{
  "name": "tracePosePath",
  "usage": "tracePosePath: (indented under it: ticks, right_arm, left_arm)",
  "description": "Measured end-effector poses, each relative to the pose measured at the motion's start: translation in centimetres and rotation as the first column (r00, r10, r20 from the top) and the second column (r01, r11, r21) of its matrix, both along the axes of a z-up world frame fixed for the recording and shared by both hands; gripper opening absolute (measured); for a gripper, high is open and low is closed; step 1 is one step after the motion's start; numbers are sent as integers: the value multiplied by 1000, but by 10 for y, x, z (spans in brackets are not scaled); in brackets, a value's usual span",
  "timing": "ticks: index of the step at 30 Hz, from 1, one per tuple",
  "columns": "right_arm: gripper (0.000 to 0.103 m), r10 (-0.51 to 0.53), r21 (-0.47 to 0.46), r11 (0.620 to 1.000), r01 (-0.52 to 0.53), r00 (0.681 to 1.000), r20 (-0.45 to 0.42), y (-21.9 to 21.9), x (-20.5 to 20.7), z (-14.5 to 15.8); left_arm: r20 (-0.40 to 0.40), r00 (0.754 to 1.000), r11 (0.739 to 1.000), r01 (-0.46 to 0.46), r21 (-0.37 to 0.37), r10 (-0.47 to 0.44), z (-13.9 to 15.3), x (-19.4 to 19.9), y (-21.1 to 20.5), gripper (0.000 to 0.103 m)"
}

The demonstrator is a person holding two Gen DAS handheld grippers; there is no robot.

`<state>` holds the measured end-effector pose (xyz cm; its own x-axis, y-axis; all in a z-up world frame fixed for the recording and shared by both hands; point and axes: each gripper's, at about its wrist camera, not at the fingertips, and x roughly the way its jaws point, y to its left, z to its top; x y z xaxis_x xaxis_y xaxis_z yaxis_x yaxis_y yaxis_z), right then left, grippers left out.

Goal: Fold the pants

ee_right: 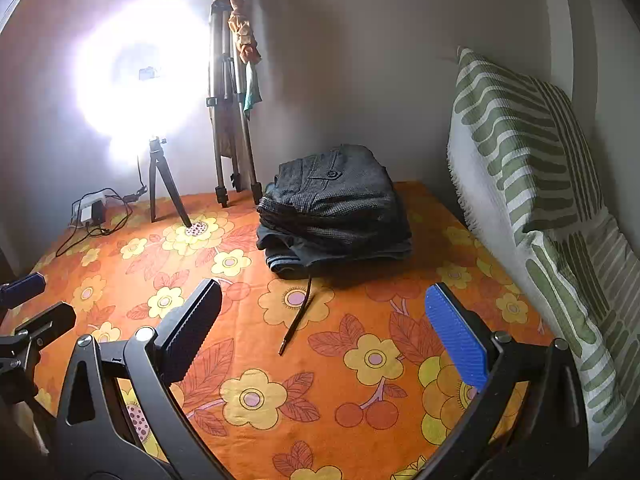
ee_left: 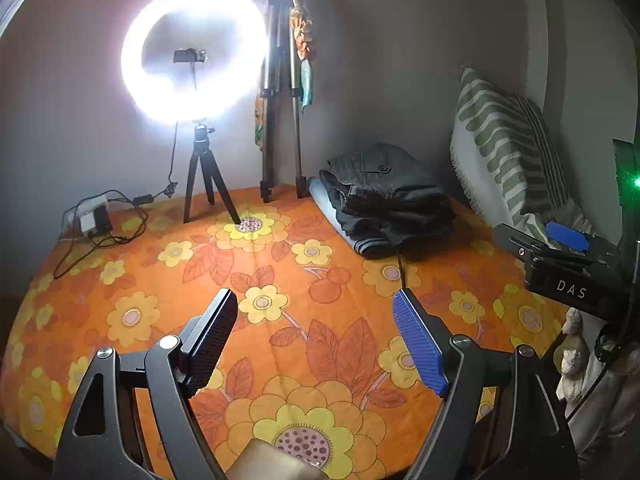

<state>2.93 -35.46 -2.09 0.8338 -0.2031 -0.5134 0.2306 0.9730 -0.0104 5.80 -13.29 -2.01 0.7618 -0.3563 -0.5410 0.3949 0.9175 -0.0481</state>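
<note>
A stack of folded dark pants (ee_left: pixel 384 196) lies at the far right of the bed, on the orange flowered sheet (ee_left: pixel 280 272); it also shows in the right wrist view (ee_right: pixel 336 208). A dark drawstring (ee_right: pixel 298 312) trails from the stack toward me. My left gripper (ee_left: pixel 316 320) is open and empty above the sheet, well short of the stack. My right gripper (ee_right: pixel 324 320) is open and empty, nearer the stack, with the drawstring between its fingers' line of sight. The right gripper's body (ee_left: pixel 560 264) shows at the left view's right edge.
A lit ring light on a small tripod (ee_left: pixel 208 176) and a folded tall tripod (ee_left: pixel 280 96) stand at the back by the wall. A charger and cables (ee_left: pixel 96 220) lie at the back left. A green-striped pillow (ee_right: pixel 532 184) leans on the right wall.
</note>
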Motion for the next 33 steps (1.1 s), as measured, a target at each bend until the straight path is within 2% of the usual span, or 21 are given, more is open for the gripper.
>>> tracePosePath:
  ticks: [33]
  right_arm:
    - [103,3,2,1000,-3,1000,0,0,-2,-1]
  left_arm:
    - [4,1000,1000,0,6,0,0,-2,1,80]
